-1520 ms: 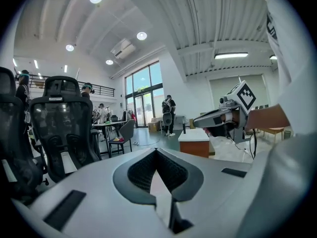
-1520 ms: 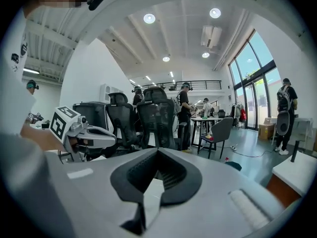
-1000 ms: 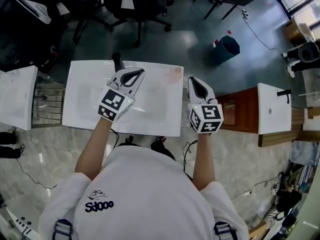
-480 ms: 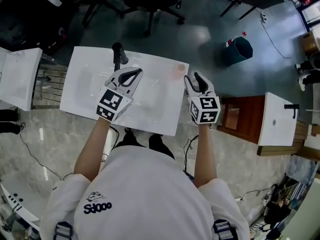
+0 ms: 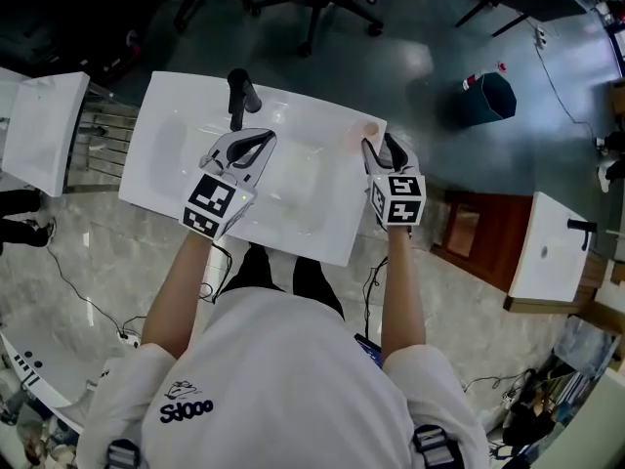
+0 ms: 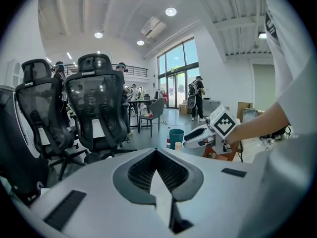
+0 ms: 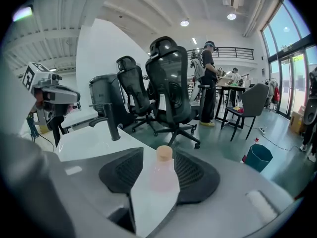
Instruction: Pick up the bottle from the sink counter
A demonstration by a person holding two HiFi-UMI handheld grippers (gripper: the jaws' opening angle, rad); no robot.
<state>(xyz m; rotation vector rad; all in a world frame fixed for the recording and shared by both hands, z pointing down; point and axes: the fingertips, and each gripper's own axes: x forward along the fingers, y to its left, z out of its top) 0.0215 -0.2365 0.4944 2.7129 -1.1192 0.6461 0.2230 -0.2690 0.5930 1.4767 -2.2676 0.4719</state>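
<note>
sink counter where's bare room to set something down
Bare on the sink counter: the left strip between edge and basin, and the near rim. Crowded: far right corner, where the right gripper is opening its fingers around the bottle.

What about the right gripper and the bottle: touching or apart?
Cannot tell. In the right gripper view the bottle stands between the right gripper's opening jaws; its edge overlaps one pad, so no gap shows plainly.

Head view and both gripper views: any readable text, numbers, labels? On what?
"Sdooo", as it reads in the head view: printed on the back of the white shirt, lower left.
No characters on the marker cubes, only square patterns.
No label legible on the bottle.
Nothing else readable.
</note>
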